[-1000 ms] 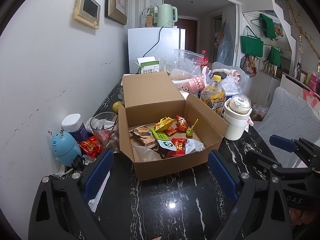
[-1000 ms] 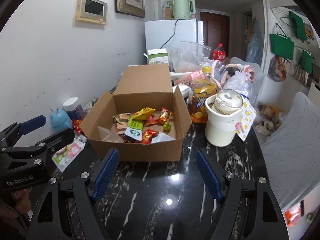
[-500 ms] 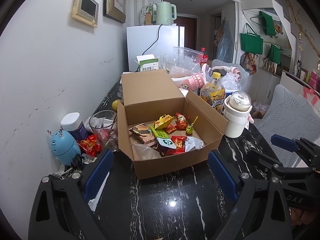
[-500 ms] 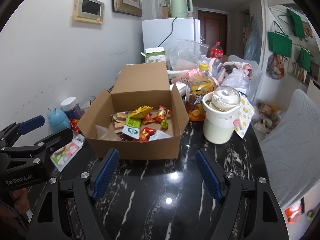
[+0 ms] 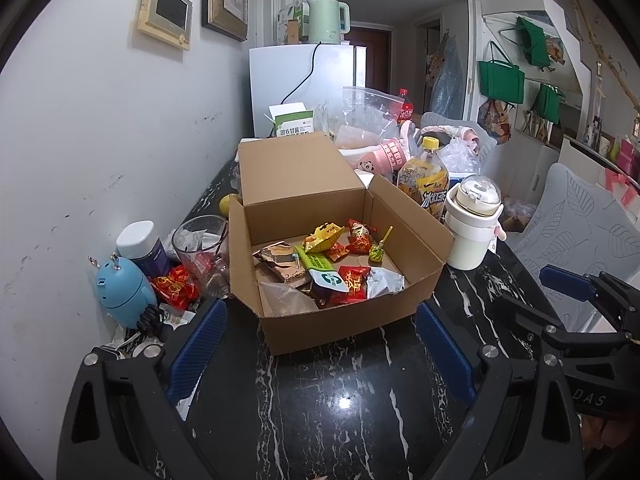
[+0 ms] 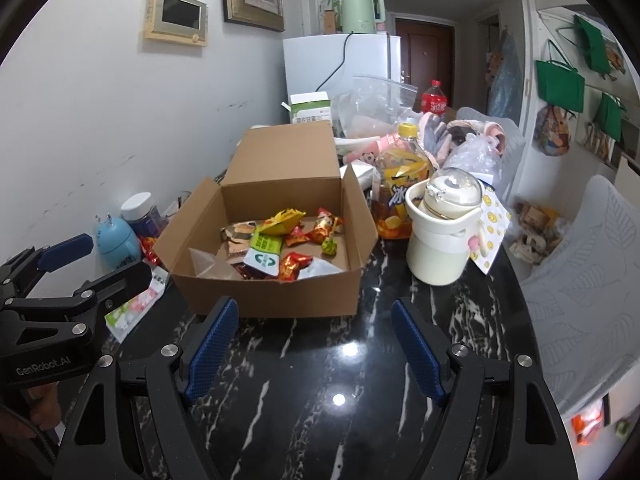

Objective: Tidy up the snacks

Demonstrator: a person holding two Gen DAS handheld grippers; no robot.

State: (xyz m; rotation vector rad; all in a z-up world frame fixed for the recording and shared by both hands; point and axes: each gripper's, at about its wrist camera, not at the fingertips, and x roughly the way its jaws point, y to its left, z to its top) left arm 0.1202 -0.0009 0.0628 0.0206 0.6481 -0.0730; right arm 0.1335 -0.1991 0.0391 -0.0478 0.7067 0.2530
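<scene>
1. The left wrist view looks forward and slightly down along its fingers, from low over the black table [image 5: 320,408], near the open cardboard box [image 5: 344,320].
2. The right wrist view faces the same way, from further right.
3. Both views share the box [image 6: 280,296], table and far fridge [image 5: 300,84].

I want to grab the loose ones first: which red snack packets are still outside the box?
The red packets on the table left of the cardboard box, between the blue gadget and the glass. The other red ones lie inside the box.

Snacks [image 5: 332,264] lie in the box [image 5: 344,324]; cup [image 5: 472,236] right of it.
</scene>
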